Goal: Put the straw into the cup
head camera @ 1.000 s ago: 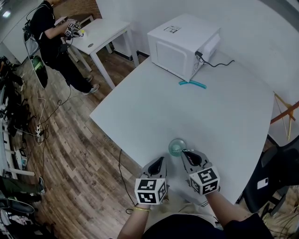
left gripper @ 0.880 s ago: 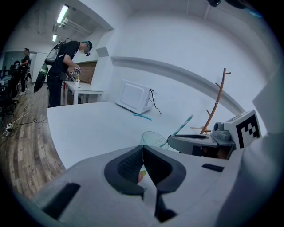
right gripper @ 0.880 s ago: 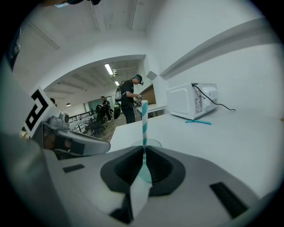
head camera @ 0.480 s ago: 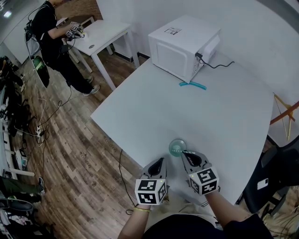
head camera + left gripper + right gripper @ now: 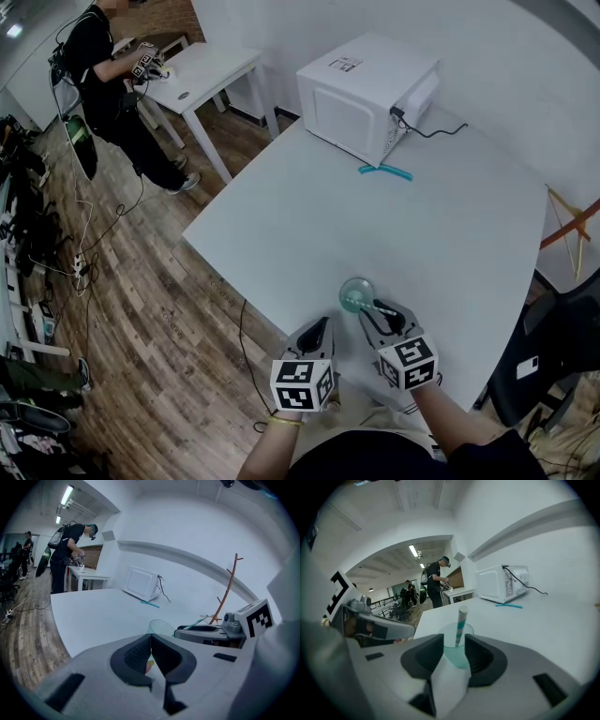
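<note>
- The cup (image 5: 457, 648), clear and teal-tinted, is standing upright on the white counter (image 5: 375, 225) near its front edge, just ahead of both claws.
- The straw (image 5: 461, 620), white with teal stripes, is standing inside the cup, leaning a little and poking out above the rim.
- The right claw (image 5: 454, 639) is hovering right at the cup; its jaws have just been opening and are now standing partly apart. The cup with the straw is showing in the gap between the tips, but neither pad is pressing on the straw, so the claw is holding nothing.
- The left claw (image 5: 151, 637) is waiting just to the left of the cup, its jaws pressed together at the tips and gripping nothing that can be made out.
- A white microwave (image 5: 366, 89) is sitting at the far end of the counter, with a teal stick (image 5: 385, 170) lying just in front of it, well apart from the cup.
- In the background a person (image 5: 103, 66) is standing at a smaller counter (image 5: 211, 66), working with both hands.
</note>
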The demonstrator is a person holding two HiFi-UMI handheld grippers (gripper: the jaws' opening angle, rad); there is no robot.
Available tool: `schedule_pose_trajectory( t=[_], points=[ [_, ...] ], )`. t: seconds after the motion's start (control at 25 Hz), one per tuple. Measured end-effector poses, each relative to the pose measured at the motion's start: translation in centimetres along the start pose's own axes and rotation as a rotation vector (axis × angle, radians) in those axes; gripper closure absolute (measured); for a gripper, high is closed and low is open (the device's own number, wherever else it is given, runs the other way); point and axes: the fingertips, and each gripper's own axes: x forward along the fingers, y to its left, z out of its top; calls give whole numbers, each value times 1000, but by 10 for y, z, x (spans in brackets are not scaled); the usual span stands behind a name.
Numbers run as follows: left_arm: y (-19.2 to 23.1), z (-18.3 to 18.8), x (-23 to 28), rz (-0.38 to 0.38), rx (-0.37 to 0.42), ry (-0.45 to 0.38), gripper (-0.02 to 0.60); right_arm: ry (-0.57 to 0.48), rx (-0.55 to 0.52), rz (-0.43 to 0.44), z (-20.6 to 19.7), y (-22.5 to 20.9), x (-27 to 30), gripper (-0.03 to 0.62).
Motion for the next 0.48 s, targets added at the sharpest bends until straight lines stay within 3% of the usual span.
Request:
schedule_pose_trajectory(
  t=[0.08,0.48],
  points=[
    [-1,1,-2,-3,0,-2,561,3,5,-3,0,2,-1,426],
    [-4,3,-16,-13,9,-16,561,-24,5,-61,4,3,-14,416]
  ],
)
